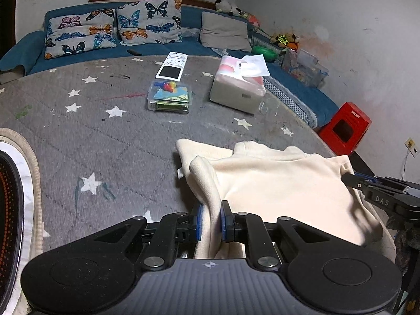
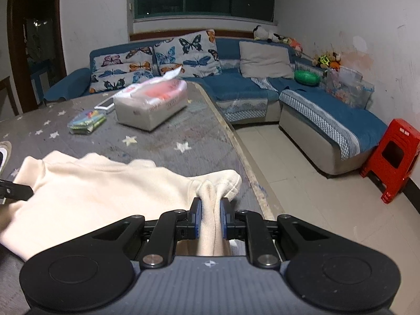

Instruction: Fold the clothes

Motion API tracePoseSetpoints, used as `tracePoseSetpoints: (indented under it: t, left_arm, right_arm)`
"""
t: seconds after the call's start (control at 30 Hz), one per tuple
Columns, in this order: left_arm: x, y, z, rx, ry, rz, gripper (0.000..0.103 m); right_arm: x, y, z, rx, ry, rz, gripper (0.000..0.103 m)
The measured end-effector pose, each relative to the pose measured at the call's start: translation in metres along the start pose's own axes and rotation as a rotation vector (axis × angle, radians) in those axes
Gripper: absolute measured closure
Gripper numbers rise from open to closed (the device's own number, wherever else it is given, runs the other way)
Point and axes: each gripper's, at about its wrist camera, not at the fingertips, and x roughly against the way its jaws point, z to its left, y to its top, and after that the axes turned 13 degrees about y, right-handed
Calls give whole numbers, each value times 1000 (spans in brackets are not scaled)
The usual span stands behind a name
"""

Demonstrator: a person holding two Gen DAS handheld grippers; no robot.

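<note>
Two tongs: my left tongs (image 1: pixel 210 219) and right tongs (image 2: pixel 210 216) each pinch the cream garment (image 1: pixel 275 183).
Garment: lies on my bench (image 1: pixel 105 136).
Bench: grey star-print cover.
Room: blue sofa (image 2: pixel 249 89), red stool (image 2: pixel 393 157).

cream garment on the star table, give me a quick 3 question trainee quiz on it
1. True or false: both tools are shut on the cream garment.
2. Which object sits nearest the tissue box on the grey star table? A) red stool B) clear box of colourful items C) green ball
3. Fill in: in the right wrist view, the right tool pinches a bunched fold near the table's ____ edge.

Key:
1. True: the left tool and the right tool each have cloth clamped between their blue pads.
2. B, the clear box lies just beside it; the white remote is behind that.
3. Right, beside the tiled floor.
</note>
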Motion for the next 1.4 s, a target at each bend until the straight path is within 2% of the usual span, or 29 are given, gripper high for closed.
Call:
tracePoseSetpoints:
  t: [0.43,0.57,0.73,0.8,0.93,1.0,1.17,1.27,1.4]
  left_arm:
    - [10,-12,2,-23,-15,5,88]
    - [13,-15,3,-23,-6,8,82]
    - [16,-17,5,-25,6,7,76]
    - [17,-18,7,-20,18,4,69]
    - [22,-18,12,-12,33,-6,68]
    - [27,-18,13,-13,38,-18,68]
    - [44,-23,7,-34,28,-67,68]
    - [54,-30,-2,-67,15,-100,68]
    - [57,-36,-12,-99,-7,-104,68]
  right_arm:
    - [8,-13,2,-6,6,20,88]
    - [13,-14,5,-3,-7,21,82]
    - [25,-14,11,1,-9,4,80]
    - [31,-14,14,5,-2,-7,66]
    - [44,-17,28,10,36,-33,62]
    - [49,-20,37,19,61,-43,53]
    - [57,-31,60,32,122,-48,47]
    - [57,-39,68,24,136,-41,43]
    - [54,-50,74,14,132,-24,40]
